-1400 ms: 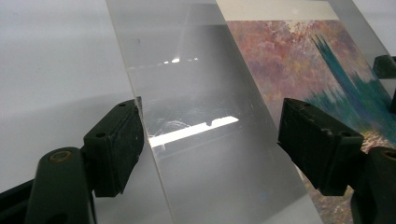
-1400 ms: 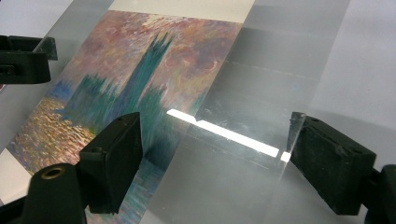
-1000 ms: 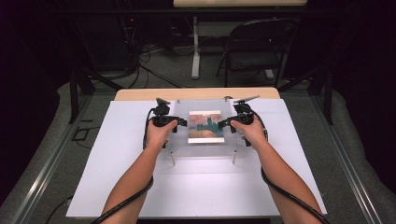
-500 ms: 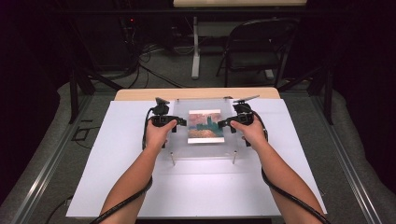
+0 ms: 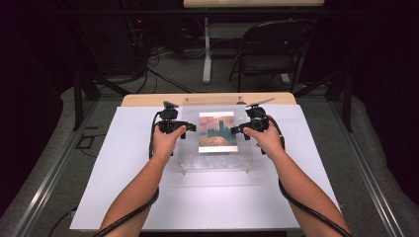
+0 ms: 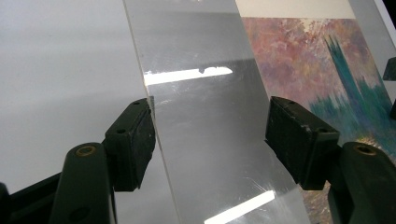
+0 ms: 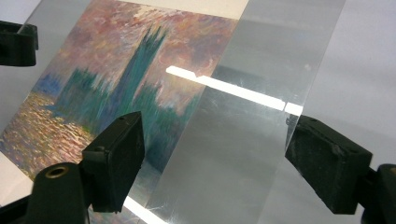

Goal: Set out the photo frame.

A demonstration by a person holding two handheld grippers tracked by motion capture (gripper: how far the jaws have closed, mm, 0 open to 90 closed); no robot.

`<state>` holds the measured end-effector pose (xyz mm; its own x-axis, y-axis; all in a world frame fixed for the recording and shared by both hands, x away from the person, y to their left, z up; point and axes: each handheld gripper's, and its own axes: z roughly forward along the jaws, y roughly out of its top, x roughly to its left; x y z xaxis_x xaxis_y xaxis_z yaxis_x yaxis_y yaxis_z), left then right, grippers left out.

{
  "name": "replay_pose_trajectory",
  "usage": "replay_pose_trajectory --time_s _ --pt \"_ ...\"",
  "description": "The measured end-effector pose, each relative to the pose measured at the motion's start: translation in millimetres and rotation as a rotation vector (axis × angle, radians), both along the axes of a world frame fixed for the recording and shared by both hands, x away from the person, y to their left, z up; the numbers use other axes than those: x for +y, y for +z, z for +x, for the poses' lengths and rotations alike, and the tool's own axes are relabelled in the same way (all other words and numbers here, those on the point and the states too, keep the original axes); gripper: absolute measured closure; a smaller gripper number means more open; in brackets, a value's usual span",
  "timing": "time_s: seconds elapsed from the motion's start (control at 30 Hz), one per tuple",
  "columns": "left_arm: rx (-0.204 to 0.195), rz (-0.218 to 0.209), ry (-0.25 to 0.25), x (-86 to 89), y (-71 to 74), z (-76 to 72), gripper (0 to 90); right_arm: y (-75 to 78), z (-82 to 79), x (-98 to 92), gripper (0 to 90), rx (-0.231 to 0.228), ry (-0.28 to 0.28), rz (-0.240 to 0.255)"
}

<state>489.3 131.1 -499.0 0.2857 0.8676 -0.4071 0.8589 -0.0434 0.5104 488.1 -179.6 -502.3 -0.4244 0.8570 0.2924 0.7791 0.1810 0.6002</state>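
In the high view a clear acrylic sheet (image 5: 216,160) lies flat toward the far edge of the white bench (image 5: 123,197), a painted picture (image 5: 217,132) showing at its middle, with the left gripper (image 5: 190,127) at the sheet's left edge and the right gripper (image 5: 236,130) at its right edge. In the left gripper view that claw (image 6: 210,140) stands released, jaws spread, one beside the sheet's edge and the other over the sheet near the picture (image 6: 327,79). In the right gripper view the claw (image 7: 215,158) is likewise released, one jaw over the picture (image 7: 116,84) and the other beside the sheet's (image 7: 243,140) outer edge.

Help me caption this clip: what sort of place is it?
Probably a lab or studio set up for recording: a white-topped table ringed by dark curtains, cables on the grey floor, and a folding chair behind. A person works two handheld grippers there.
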Motion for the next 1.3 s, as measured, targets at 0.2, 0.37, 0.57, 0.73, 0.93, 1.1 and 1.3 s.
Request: replay_pose_trajectory --time_s 0.2,0.37,0.57,0.73,0.93,1.1,1.3 --pt "-0.030 0.013 -0.002 -0.3 8.6 -6.8 34.8 8.9 -6.6 2.6 20.0 -0.021 -0.002 -0.027" --pt "-0.055 0.006 0.001 1.5 14.2 -14.1 37.8 14.9 -13.1 3.9 20.0 -0.047 0.005 -0.046" --pt "-0.078 0.017 -0.009 2.3 22.7 -21.6 39.6 22.5 -21.8 4.7 20.2 -0.079 0.020 -0.070" --pt "-0.111 0.023 -0.012 3.4 30.0 -31.7 41.4 28.3 -30.7 5.3 20.8 -0.115 0.028 -0.086" --pt "-0.140 0.022 -0.020 5.7 36.7 -41.6 44.9 35.1 -42.5 3.0 25.1 -0.164 0.029 -0.091" --pt "-0.162 0.026 -0.023 6.5 41.9 -49.9 46.3 39.3 -51.6 3.3 26.5 -0.195 0.026 -0.101" --pt "-0.187 0.012 -0.027 10.2 46.9 -60.4 50.4 45.2 -63.9 1.7 29.5 -0.233 0.034 -0.114"
